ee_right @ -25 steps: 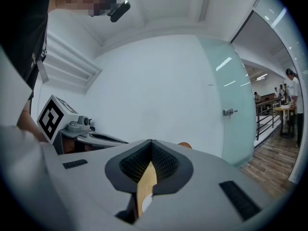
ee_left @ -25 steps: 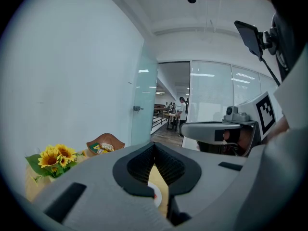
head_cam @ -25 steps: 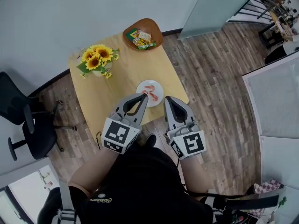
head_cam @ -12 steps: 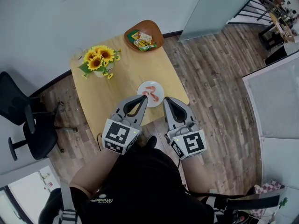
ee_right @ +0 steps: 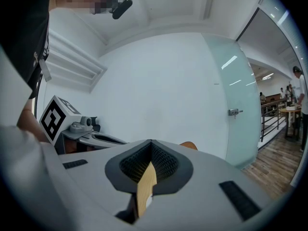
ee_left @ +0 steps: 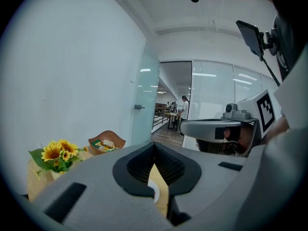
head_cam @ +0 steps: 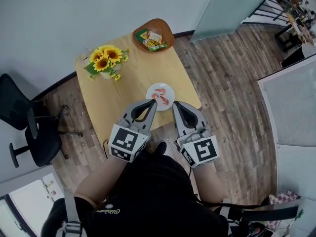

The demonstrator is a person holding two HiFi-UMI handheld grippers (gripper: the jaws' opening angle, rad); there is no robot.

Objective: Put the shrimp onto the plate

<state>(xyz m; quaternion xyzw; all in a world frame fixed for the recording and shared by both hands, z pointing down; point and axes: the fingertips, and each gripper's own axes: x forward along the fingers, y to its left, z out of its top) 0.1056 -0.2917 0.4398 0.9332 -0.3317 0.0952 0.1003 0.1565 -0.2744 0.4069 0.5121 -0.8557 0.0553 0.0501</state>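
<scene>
A small wooden table [head_cam: 129, 80] on a plank floor [head_cam: 227, 83] carries sunflowers [head_cam: 105, 60], a snack bowl [head_cam: 166, 30] and a white plate [head_cam: 150, 90], where the shrimp [head_cam: 161, 97] lies. We hold the left gripper [head_cam: 152, 104] and right gripper [head_cam: 176, 106] near the plate, both closed and empty.

A black office chair [head_cam: 39, 142] stands on wood-plank floor [head_cam: 232, 83] beside a white wall [head_cam: 49, 19].
</scene>
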